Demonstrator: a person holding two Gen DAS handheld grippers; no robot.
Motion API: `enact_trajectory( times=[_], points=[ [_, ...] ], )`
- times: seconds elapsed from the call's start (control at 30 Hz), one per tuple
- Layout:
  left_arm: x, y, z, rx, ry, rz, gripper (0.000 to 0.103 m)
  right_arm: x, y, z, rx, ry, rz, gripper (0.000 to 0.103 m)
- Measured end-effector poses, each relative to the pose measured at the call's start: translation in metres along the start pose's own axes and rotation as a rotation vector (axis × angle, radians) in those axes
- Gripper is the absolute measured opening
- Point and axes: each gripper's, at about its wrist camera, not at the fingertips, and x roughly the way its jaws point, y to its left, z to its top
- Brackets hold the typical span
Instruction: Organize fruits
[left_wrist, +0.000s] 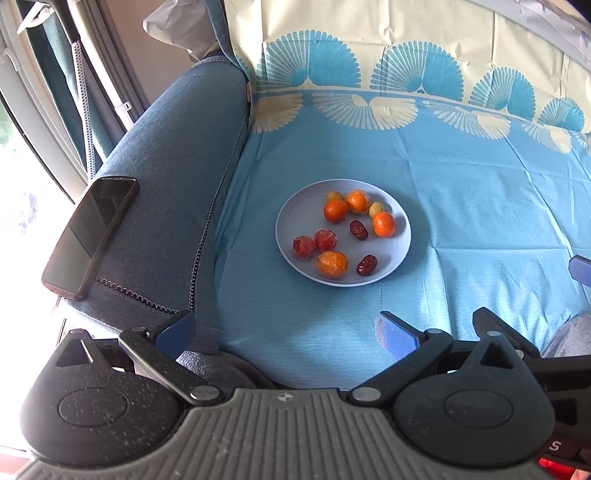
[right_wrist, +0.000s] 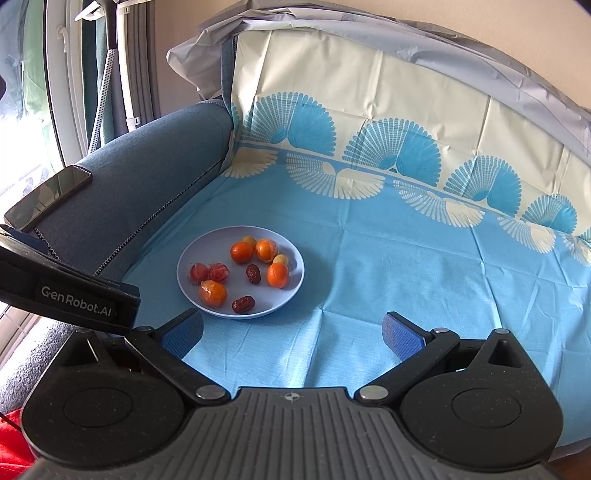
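A pale blue plate (left_wrist: 295, 206) (right_wrist: 192, 258) rests on a blue cloth over a sofa seat. It holds several small fruits: orange mandarins (left_wrist: 335, 210) (right_wrist: 241, 252), two red peeled-looking fruits (left_wrist: 303, 246) (right_wrist: 198, 272), two dark red dates (left_wrist: 366, 264) (right_wrist: 243, 304) and two small yellow fruits (left_wrist: 376, 208) (right_wrist: 279, 259). My left gripper (left_wrist: 286, 330) is open, low and in front of the plate, empty. In the right wrist view, my right gripper (right_wrist: 293, 332) is open and empty, just in front of the plate's right side.
A black phone (left_wrist: 90, 232) (right_wrist: 48, 195) lies on the blue sofa armrest (left_wrist: 166, 177) at the left. The patterned cloth (left_wrist: 480, 221) runs up the backrest. The left gripper's body (right_wrist: 70, 288) shows at the left of the right wrist view. A window is at the far left.
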Motion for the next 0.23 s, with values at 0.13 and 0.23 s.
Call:
enact_trajectory(
  times=[0.13, 0.23],
  points=[
    [0.0008, 0.0019, 0.0, -0.014, 0.0, 0.001, 0.103, 0.001, 0.0002, 0.0003, 0.0, -0.001, 0.001, 0.102],
    [0.0019, 0.0026, 0.0003, -0.018, 0.001, 0.004, 0.103, 0.0034, 0.001, 0.0009, -0.001, 0.0, 0.007, 0.102]
  ],
)
